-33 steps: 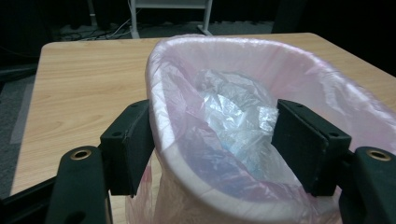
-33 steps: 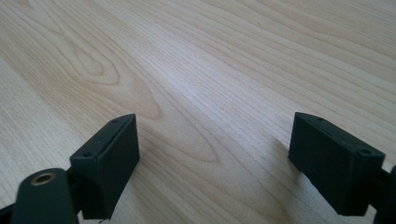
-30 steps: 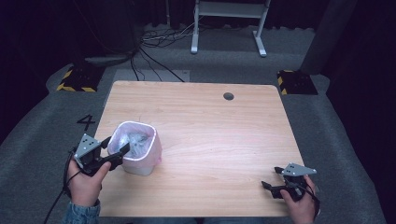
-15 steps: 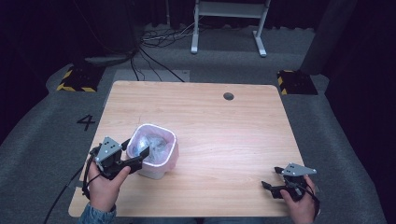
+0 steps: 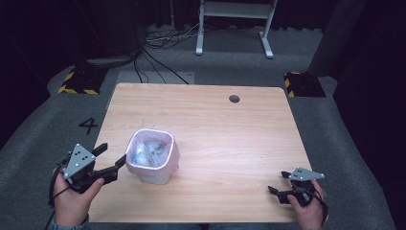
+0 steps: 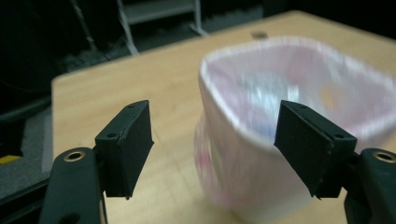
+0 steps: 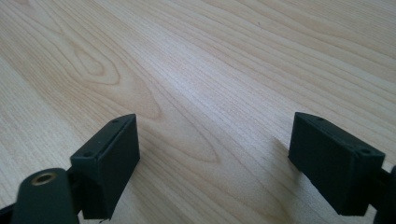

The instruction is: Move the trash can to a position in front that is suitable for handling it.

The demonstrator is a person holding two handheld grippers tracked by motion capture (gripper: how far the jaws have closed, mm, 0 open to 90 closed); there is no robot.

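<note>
The small white bin lined with a pink plastic bag [image 5: 151, 157] is seen released on the pale wooden worktop [image 5: 230, 139]; the left gripper [image 5: 111, 161] and right gripper [image 5: 276, 190] are held wide apart, empty; remaining steps cannot be judged.

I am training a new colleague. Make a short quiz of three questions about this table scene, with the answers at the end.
1. True or false: the left gripper is shut on the bin.
2. What lines the bin? A) a pink bag B) a blue cloth C) nothing
3. Fill in: the right gripper is near the table's ____ edge.

Key: 1 false, its jaws are open. 2 A. 3 front (the person's side).
</note>
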